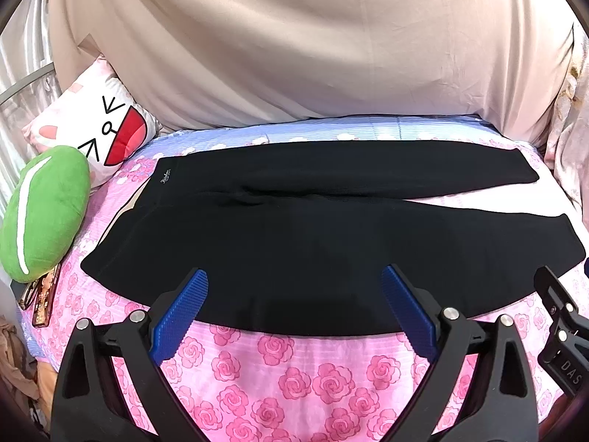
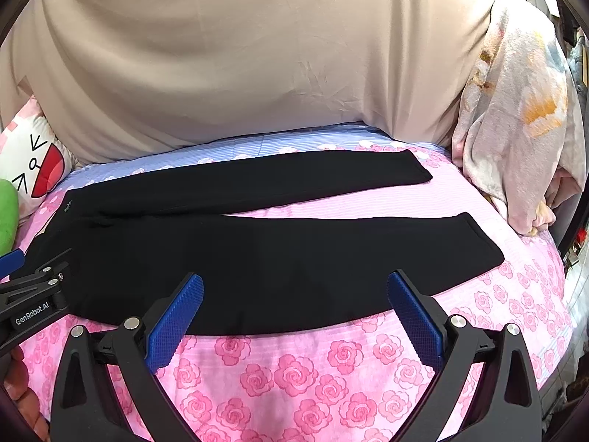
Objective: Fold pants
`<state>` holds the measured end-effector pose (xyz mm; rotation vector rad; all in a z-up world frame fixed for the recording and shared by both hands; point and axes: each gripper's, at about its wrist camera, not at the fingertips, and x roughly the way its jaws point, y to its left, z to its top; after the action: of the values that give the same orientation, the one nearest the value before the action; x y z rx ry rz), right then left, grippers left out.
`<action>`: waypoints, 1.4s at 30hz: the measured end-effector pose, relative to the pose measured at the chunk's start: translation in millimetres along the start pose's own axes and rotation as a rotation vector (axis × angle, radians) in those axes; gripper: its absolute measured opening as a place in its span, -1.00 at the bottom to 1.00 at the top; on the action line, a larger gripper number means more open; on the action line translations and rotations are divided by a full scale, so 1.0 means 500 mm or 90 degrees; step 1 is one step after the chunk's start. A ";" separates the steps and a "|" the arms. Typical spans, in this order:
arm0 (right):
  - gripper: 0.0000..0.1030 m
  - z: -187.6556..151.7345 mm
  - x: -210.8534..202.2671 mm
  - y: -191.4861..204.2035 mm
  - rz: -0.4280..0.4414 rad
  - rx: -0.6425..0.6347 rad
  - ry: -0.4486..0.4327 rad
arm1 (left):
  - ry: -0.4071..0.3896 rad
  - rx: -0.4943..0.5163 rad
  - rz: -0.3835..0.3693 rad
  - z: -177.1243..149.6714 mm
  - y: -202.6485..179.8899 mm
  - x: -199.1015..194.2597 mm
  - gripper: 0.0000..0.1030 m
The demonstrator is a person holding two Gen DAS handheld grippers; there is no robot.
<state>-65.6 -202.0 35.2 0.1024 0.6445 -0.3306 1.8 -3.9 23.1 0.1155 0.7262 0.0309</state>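
Note:
Black pants (image 1: 294, 235) lie flat on a bed, waistband to the left, both legs stretched right and slightly apart. In the right wrist view the same pants (image 2: 257, 254) show both leg ends at the right. My left gripper (image 1: 294, 276) hangs open above the near edge of the pants, its blue pads wide apart with nothing between them. My right gripper (image 2: 294, 280) is likewise open over the near leg's front edge. Each gripper's body shows at the edge of the other's view.
The pink rose bedspread (image 1: 305, 375) covers the bed. A green plush cushion (image 1: 40, 217) and a white cartoon pillow (image 1: 92, 129) sit at the left. Beige cloth (image 1: 294, 44) hangs behind. A floral blanket (image 2: 515, 129) is heaped at the right. A phone-like object (image 1: 42, 298) lies by the cushion.

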 end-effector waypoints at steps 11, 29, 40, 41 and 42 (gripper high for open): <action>0.90 0.004 0.006 0.010 0.002 -0.004 0.000 | 0.002 0.000 0.003 0.007 0.006 0.009 0.81; 0.90 0.005 0.020 0.013 0.003 -0.003 0.006 | 0.008 0.006 0.010 0.011 -0.003 0.029 0.82; 0.90 0.010 0.047 0.008 0.008 -0.003 0.019 | 0.018 0.009 0.012 0.016 -0.012 0.052 0.82; 0.90 0.011 0.049 0.007 0.008 -0.003 0.019 | 0.019 0.008 0.011 0.017 -0.013 0.055 0.82; 0.90 0.012 0.052 0.005 0.010 -0.002 0.019 | 0.019 0.008 0.012 0.018 -0.013 0.057 0.82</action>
<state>-41.7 -207.8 24.3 0.1092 0.6739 -0.3128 29.1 -9.1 10.4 0.1338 0.7554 0.0468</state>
